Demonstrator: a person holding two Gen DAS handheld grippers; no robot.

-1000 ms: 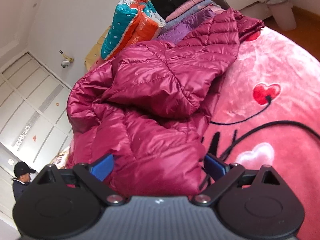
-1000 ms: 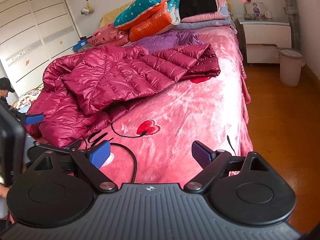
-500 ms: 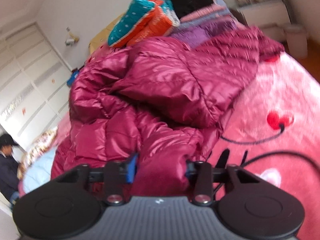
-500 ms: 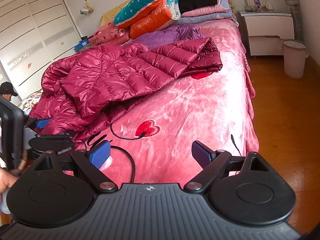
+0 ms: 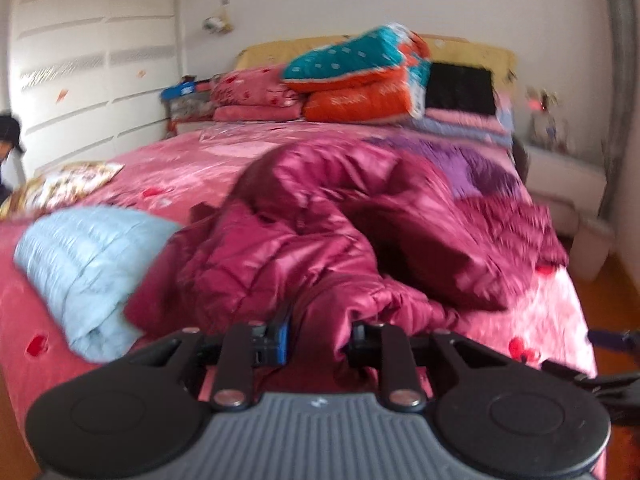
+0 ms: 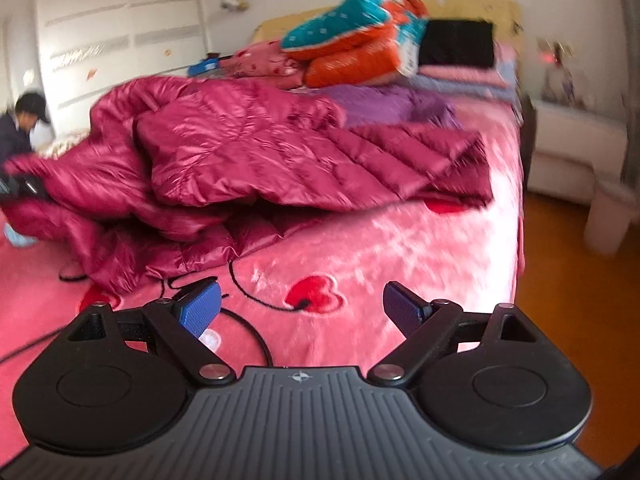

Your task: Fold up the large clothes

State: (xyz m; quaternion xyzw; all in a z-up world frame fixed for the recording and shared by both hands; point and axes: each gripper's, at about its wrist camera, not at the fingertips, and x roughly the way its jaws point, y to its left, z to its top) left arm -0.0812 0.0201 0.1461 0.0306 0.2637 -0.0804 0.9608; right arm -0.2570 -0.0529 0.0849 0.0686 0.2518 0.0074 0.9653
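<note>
A shiny maroon down jacket (image 5: 340,220) lies crumpled across the pink bed (image 5: 540,320). My left gripper (image 5: 320,332) has a bunched fold of the jacket's near edge between its fingers; the jaws are closing and the pads press on the fabric. In the right wrist view the same jacket (image 6: 240,152) spreads over the bed's middle, with one end drawn up to the left where a dark gripper part (image 6: 24,186) holds it. My right gripper (image 6: 302,312) hovers open over the blanket, short of the jacket, with nothing between its blue pads (image 6: 200,310).
A light blue padded garment (image 5: 80,252) lies left of the jacket. Folded quilts (image 5: 360,76) are stacked at the headboard. A black cable (image 6: 248,300) runs over the blanket. A nightstand (image 6: 576,152), a bin (image 6: 612,220) and wooden floor are on the right. A person in a cap (image 6: 24,120) is at the left.
My left gripper went from open around the jacket's edge to closed on it, then rolled upright and rose, dragging the jacket along. My right gripper shifted a little and stayed open.
</note>
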